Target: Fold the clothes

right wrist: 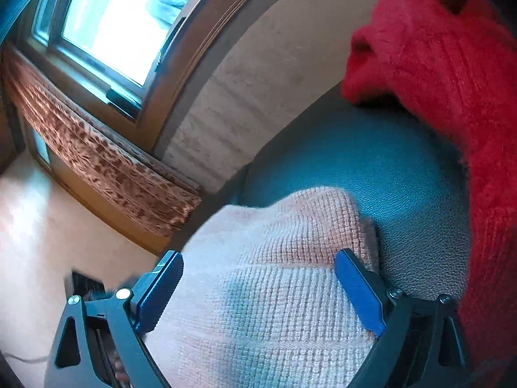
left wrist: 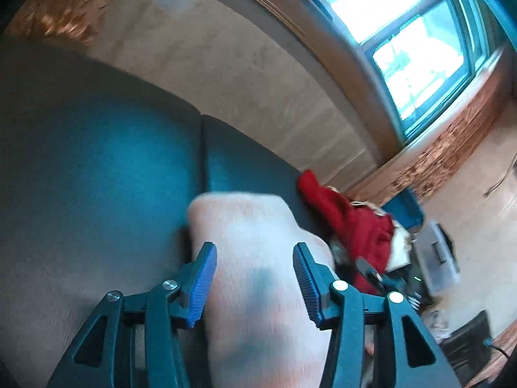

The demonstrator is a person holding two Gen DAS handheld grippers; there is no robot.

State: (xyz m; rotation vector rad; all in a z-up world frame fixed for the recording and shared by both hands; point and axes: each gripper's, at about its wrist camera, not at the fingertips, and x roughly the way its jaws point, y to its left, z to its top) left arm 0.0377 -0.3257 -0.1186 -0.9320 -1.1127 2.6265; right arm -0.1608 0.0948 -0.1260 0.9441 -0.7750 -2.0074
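Left claw [left wrist: 255, 278] and right claw [right wrist: 258, 287] both open over a folded pink towel [right wrist: 274, 291], gripping nothing; red sweater [right wrist: 452, 80] beside it

You are in a home, in a room like a living room. You stand at a dark, smooth leather couch [left wrist: 97, 168] with two seat cushions. Behind the couch runs a plain tan wall [left wrist: 232, 64], and above that wall a big bright window with a dark frame [left wrist: 416, 48] lets in daylight. Soft clothes lie on the couch: a pink knitted sweater [right wrist: 258, 274] and, beside it, a fuzzy red sweater [right wrist: 452, 80].
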